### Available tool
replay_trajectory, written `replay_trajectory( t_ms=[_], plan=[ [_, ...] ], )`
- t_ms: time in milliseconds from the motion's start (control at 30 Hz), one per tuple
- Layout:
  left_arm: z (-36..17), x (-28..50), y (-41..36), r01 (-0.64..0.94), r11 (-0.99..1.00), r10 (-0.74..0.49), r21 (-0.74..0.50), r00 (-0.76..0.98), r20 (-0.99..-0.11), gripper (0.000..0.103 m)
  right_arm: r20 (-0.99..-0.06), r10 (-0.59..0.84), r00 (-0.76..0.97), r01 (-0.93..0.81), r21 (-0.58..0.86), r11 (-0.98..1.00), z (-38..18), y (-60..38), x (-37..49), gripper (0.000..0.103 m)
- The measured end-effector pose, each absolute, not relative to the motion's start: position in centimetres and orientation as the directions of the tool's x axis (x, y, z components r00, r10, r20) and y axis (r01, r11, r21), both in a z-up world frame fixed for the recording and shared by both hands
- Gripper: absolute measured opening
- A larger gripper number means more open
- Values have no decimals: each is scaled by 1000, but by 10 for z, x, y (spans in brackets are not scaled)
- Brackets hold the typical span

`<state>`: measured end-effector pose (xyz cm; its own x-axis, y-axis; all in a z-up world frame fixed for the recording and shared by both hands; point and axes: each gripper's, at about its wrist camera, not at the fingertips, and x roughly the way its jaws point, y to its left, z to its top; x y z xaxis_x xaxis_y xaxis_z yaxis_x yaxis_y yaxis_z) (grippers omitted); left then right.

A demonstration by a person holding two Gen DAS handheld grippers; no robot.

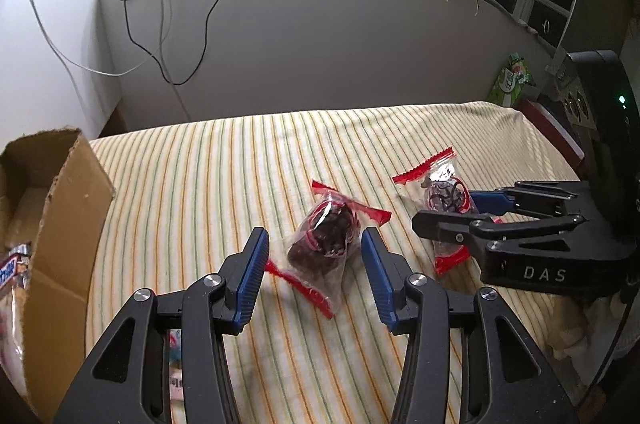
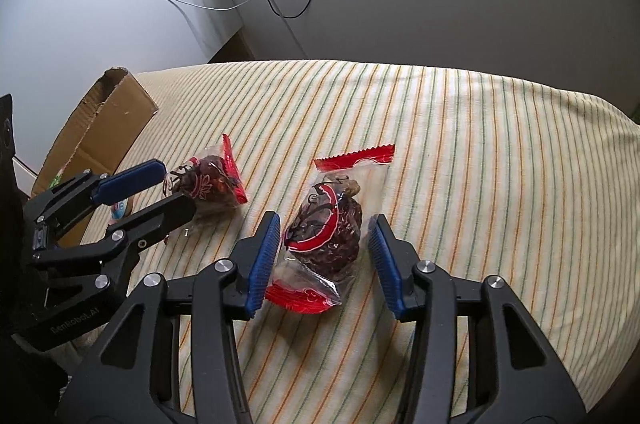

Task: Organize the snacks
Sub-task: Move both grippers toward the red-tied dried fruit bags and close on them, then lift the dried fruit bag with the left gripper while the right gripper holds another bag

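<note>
A striped cloth covers the table in front of me, and everything below is placed relative to it. At the cloth's left edge stands an open cardboard box, its flap raised; inside it I can make out the end of a wrapped candy bar and some pale packaging, the rest hidden by the box wall.

Near the middle of the cloth lie two clear snack packets with red crimped ends, each holding dark dried fruit. My left gripper sits low over the left packet, its blue pads on either side of it with a gap showing on both sides, so it is released, not clenched. My right gripper straddles the right packet the same way; the left pad looks close to the wrapper, the right pad stands clear, so it too is released. Both packets rest flat on the cloth, just beside each other and well apart from the box.
</note>
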<state>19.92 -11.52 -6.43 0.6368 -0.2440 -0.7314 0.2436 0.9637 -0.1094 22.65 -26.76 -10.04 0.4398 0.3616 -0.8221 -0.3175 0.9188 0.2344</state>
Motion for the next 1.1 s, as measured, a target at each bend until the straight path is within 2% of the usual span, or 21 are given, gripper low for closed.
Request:
replay_trajectory(
  t_ms=[233, 267, 433, 633, 700, 867, 933, 1000, 1067, 1100],
  plan=[
    [-68, 205, -122, 261, 959, -255, -111, 624, -739, 46, -821, 363, 442, -312, 238, 920, -101, -270, 226, 45],
    [-69, 206, -123, 263, 958, -258, -113, 623, -738, 41, -820, 362, 443, -311, 238, 920, -101, -269, 225, 45],
    [-71, 205, -122, 260, 957, -271, -132, 624, -733, 32, -820, 362, 443, -310, 239, 920, -102, -271, 226, 44],
    [-69, 202, -122, 260, 957, -270, -129, 631, -728, 27, -820, 353, 451, -299, 233, 925, -102, -271, 225, 41],
    [-68, 199, -122, 263, 956, -274, -131, 632, -725, 22, -821, 350, 452, -300, 230, 926, -101, -270, 224, 39],
    [-67, 193, -123, 281, 952, -279, -121, 633, -722, 20, -824, 343, 451, -300, 223, 928, -100, -270, 219, 39],
    [-66, 194, -123, 282, 952, -277, -118, 632, -724, 22, -825, 342, 450, -298, 223, 928, -99, -270, 219, 38],
    [-63, 195, -125, 304, 946, -286, -110, 629, -723, 28, -824, 342, 452, -294, 224, 929, -97, -270, 219, 39],
    [-61, 196, -129, 306, 950, -257, -66, 641, -723, 63, -825, 338, 454, -295, 218, 930, -96, -270, 219, 39],
    [-59, 198, -131, 306, 951, -240, -41, 653, -718, 65, -825, 334, 456, -296, 213, 931, -95, -271, 218, 38]
  ],
)
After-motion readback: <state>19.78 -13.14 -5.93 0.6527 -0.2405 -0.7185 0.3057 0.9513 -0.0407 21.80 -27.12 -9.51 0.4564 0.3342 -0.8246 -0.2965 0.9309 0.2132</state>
